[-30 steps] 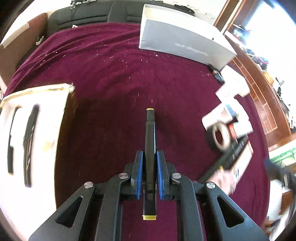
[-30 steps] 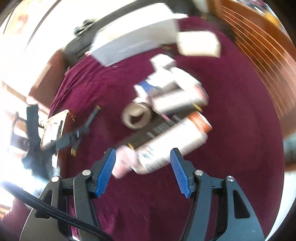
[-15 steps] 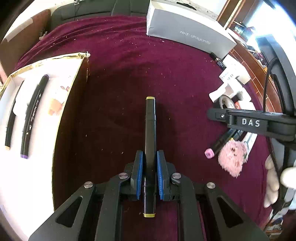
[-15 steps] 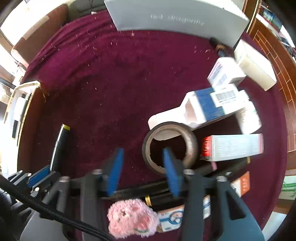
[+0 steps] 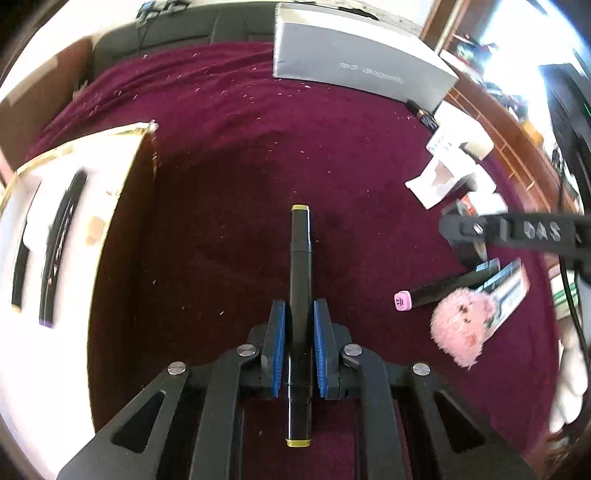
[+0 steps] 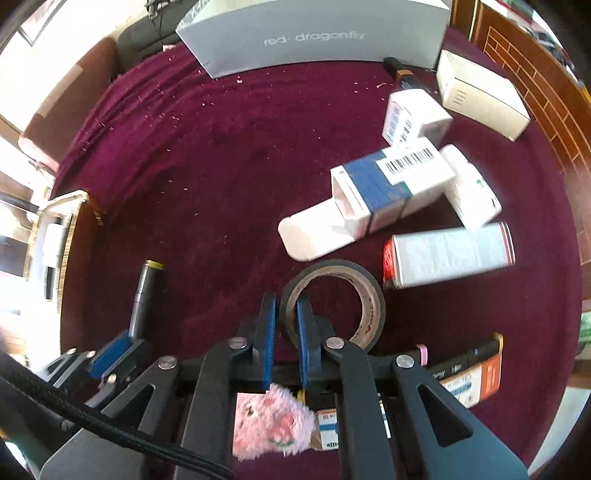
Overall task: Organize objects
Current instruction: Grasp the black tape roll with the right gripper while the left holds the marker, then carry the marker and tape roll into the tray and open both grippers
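The left gripper (image 5: 299, 343) clamps a black yellow-capped marker (image 5: 300, 258). The right gripper (image 6: 283, 325), lower centre, has just closed on the brown tape roll's (image 6: 365, 291) rim; white cartons (image 6: 391, 192) crowd upper right, a pink fluffy toy (image 6: 271, 424) beneath.

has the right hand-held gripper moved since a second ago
Yes. The right hand-held gripper has come down toward the roll of tape, its jaws closing on the roll's wall beside the fixed grey box.

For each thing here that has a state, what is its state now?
left gripper: shut on the yellow-capped marker.
right gripper: jaws just closed, shut on the wall of the tape roll.
blue-and-white carton: lying down, end flap open.
pink-capped marker: capped, lying on the cloth.
white tray: holds two markers.
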{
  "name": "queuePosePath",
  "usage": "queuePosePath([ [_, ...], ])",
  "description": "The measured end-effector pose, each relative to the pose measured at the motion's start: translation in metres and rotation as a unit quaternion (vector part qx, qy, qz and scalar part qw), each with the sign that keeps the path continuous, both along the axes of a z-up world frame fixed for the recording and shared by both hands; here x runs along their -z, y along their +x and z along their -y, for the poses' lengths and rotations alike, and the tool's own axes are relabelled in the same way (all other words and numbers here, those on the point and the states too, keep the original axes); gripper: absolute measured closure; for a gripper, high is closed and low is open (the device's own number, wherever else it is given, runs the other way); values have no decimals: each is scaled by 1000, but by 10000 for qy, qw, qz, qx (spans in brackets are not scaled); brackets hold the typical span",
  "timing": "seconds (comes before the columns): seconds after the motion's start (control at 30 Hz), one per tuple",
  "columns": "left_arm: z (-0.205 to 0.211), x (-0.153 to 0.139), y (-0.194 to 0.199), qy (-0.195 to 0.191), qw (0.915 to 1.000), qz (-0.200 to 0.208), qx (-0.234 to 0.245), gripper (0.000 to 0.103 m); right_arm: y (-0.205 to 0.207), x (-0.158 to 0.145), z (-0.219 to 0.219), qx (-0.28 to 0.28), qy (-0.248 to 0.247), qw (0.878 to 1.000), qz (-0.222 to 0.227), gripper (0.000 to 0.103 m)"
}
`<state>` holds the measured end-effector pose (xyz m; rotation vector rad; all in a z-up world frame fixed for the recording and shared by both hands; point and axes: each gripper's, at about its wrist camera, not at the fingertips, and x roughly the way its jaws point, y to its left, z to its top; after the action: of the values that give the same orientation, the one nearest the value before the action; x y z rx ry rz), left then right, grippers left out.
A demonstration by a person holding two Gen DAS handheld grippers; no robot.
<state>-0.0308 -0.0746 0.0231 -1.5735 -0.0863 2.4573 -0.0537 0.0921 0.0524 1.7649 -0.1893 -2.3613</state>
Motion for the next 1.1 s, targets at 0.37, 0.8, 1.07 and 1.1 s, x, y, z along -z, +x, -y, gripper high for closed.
queuePosePath([
  [0.37,20,-41,32,596,9979,-215,-124,92,24,-31,-14,200,-570,9979,-223,95],
  [0.8,38,-66,77,1250,9918,-230,-164,91,58,-52,-14,224,-1106,9934,-226,95],
  [1.07,66,-78,99,1297,9909,-276,-222,91,81,-59,11,5,-1278,9916,-187,95],
  [1.1,75,-80,99,1276,9910,-295,-279,91,83,-60,17,-72,-1303,9913,-182,95],
])
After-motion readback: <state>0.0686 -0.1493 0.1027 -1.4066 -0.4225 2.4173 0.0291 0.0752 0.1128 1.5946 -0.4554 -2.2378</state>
